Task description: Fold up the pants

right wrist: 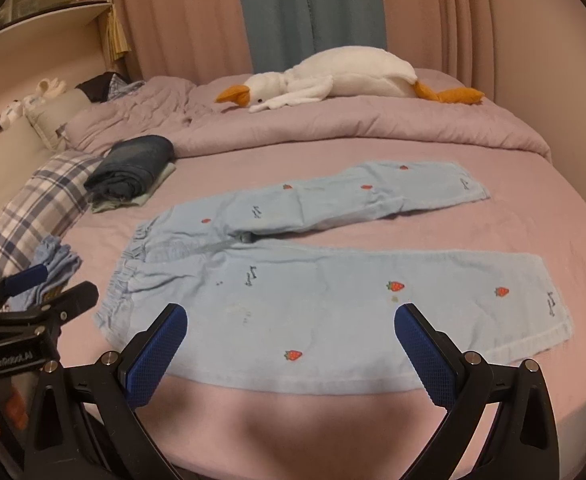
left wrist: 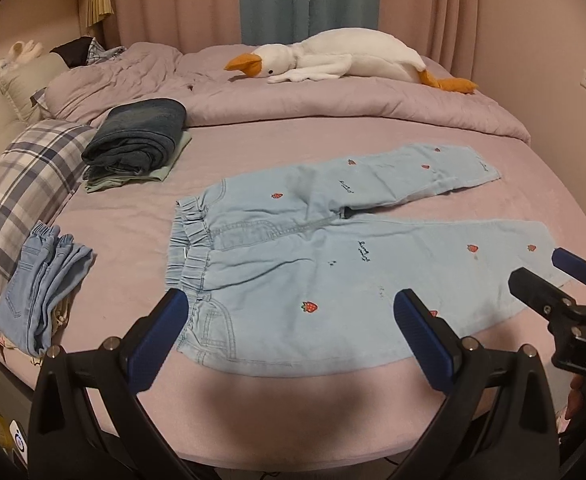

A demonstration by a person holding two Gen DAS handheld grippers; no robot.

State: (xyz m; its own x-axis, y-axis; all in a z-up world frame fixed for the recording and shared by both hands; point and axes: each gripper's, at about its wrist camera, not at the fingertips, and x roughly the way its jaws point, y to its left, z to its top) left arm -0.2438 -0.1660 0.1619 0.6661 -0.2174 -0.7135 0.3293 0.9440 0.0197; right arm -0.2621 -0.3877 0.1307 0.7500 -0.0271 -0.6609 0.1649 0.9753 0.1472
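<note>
The light blue pants, dotted with small red strawberries, are laid flat and fully spread on the pink sheet of the bed, with the elastic waistband turned toward the left and the two legs splayed apart toward the right. No fold is seen in them yet, so the task is judged to be at its very start: the legs remain to be brought together and the length then doubled over. The near leg is lain closest to the bed's edge, the far leg angled away behind it. The left gripper is held above the near waistband corner, its blue fingers spread wide apart and nothing clasped between them. The right gripper is held over the near leg, its fingers likewise wide apart and empty. Farther left, a folded pair of small jeans is seen beside a plaid pillow, and a dark folded stack is set behind. A plush goose is stretched out on the rumpled duvet at the back.
</note>
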